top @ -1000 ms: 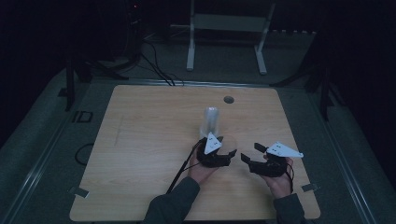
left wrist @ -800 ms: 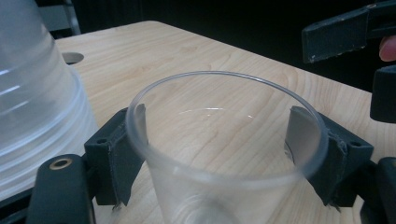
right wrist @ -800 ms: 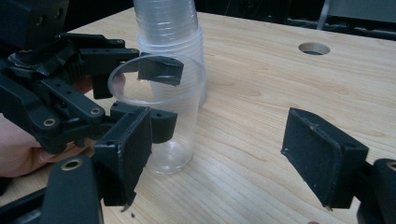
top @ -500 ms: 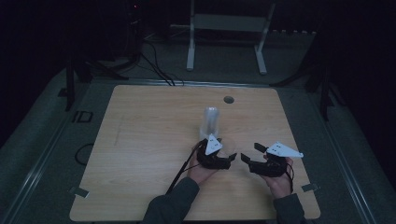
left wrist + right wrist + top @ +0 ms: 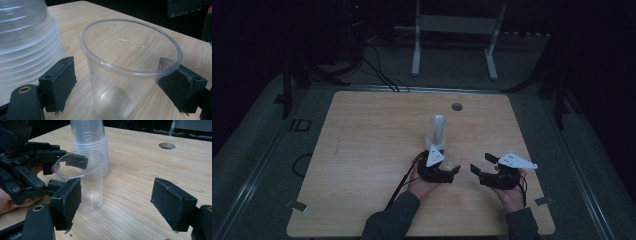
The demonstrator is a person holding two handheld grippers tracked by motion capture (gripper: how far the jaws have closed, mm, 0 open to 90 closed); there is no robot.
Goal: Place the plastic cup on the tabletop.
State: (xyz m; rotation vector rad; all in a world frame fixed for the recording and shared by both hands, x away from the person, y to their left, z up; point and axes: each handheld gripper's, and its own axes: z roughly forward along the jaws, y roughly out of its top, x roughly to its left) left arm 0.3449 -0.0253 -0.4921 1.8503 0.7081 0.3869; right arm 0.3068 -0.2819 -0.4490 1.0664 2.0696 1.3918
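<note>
Single clear plastic cup (image 5: pixel 130 72) stands upright on the wooden table (image 5: pixel 362 150), mouth up, between the jaws of the left tongs (image 5: pixel 447 167). Left tongs have just been opening; now released. In the left gripper view the left pad sits clear of the cup wall, and the right pad is at or just behind the rim; cannot tell if it touches. No squeeze on the wall.

Cup sits just in front of the stack of clear cups (image 5: pixel 437 131), close beside it, not nested. In the right gripper view the cup (image 5: pixel 82 180) is in front of the stack (image 5: pixel 90 145), with the left tongs (image 5: pixel 62 171) on either side of its upper wall.

Right tongs (image 5: pixel 484 164) released, jaws wide, nothing between them, to the right of the cup and well apart from it.

Cup look: transparent, thin wall, rolled rim, round flat base, tapering downward, empty. Wood grain shows through it. Stack is ribbed with rims, taller than the single cup.

Round hole (image 5: pixel 456 106) in the table beyond the stack.
</note>
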